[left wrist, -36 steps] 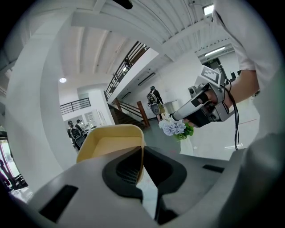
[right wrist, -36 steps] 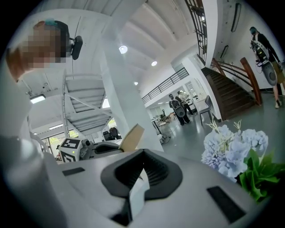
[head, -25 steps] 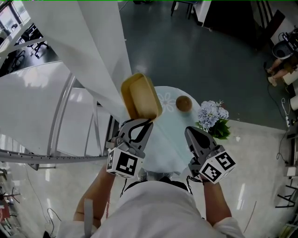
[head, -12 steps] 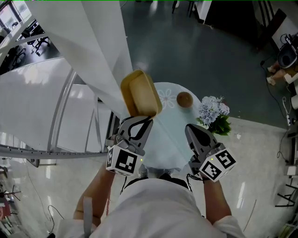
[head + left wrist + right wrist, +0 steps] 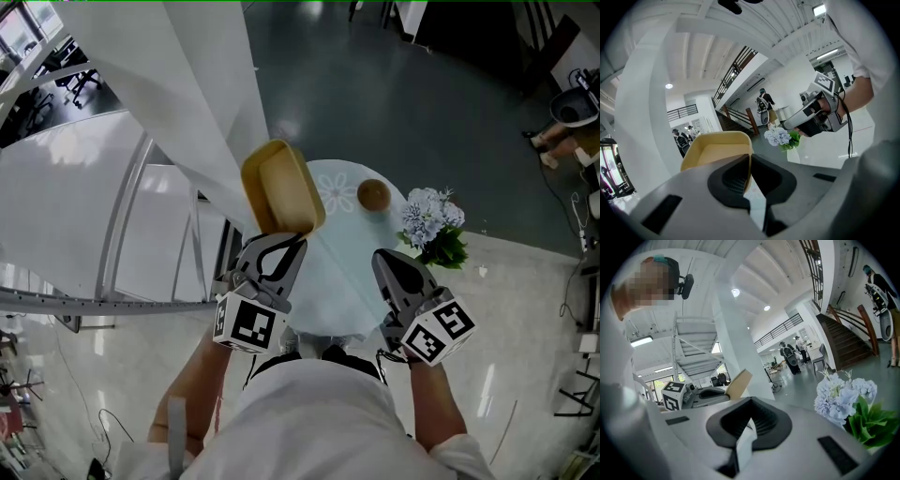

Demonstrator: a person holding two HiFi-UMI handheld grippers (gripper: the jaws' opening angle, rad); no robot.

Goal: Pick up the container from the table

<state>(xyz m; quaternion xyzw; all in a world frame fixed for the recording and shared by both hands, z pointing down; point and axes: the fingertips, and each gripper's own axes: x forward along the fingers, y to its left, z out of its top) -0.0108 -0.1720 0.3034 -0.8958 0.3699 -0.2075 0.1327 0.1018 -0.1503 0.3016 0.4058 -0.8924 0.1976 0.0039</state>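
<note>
Yellow container [image 5: 281, 190] is pinched by its wall in left tongs [image 5: 292, 241]; right tongs [image 5: 381, 262] closed, empty.

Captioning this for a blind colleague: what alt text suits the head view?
From above, the left tool grips a yellow container by its rim, tipped on edge over a round white table. The right tool is shut and empty; a brown round object lies on the table, pale flowers at its right edge.
</note>
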